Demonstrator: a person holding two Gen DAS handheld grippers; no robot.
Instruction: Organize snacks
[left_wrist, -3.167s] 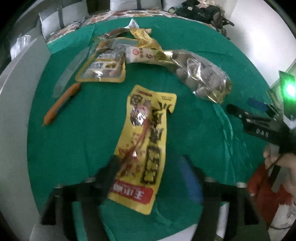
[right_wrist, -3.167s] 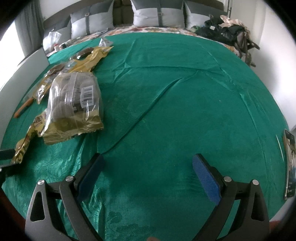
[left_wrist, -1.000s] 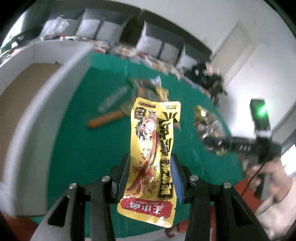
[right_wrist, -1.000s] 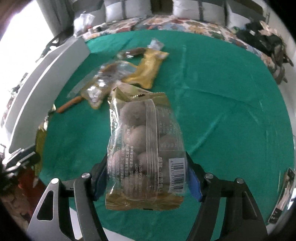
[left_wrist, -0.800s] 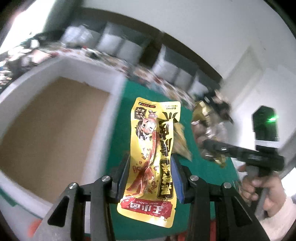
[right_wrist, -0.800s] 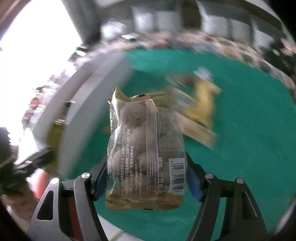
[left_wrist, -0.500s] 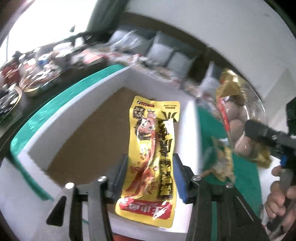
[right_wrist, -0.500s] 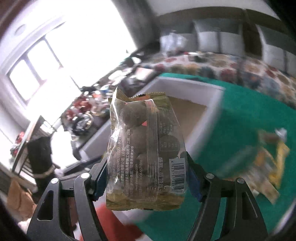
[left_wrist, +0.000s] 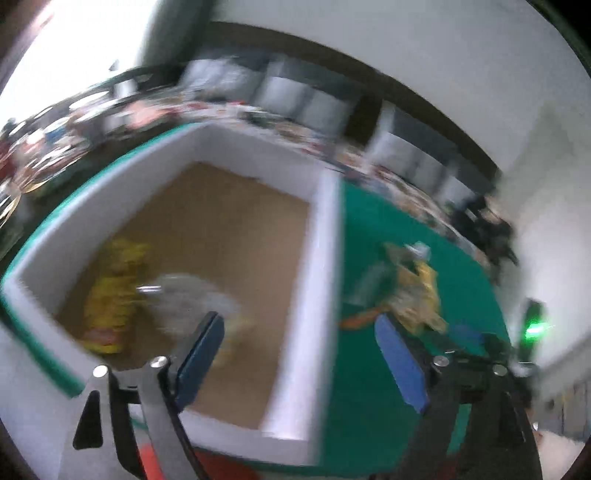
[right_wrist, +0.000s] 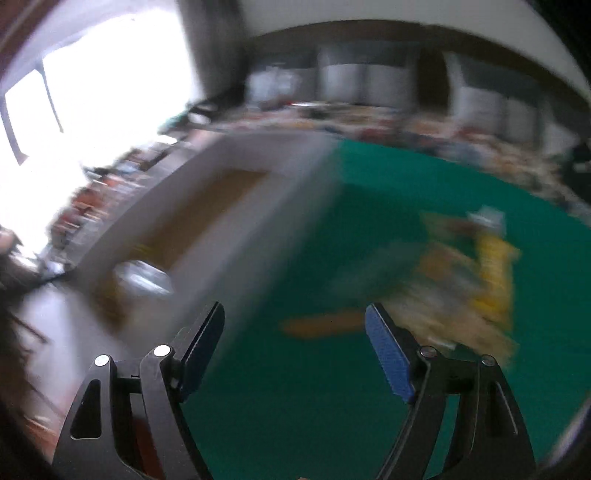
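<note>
The yellow snack packet (left_wrist: 114, 291) and the clear bag of brown balls (left_wrist: 199, 295) lie on the brown floor of the white box (left_wrist: 321, 280). My left gripper (left_wrist: 299, 354) is open and empty above the box's right wall. My right gripper (right_wrist: 295, 343) is open and empty over the green cloth beside the box (right_wrist: 236, 229); the clear bag (right_wrist: 142, 277) shows inside it. Both views are blurred by motion.
A pile of loose snack packets (left_wrist: 410, 291) and an orange stick (left_wrist: 360, 319) lie on the green cloth (left_wrist: 376, 406) right of the box. They show in the right wrist view too, the pile (right_wrist: 465, 280) and the stick (right_wrist: 325, 325). Cushions line the back.
Both grippers have opened. The yellow packet and the clear bag have dropped out of them into the white box. Both views have swung to the right, toward the green cloth.
</note>
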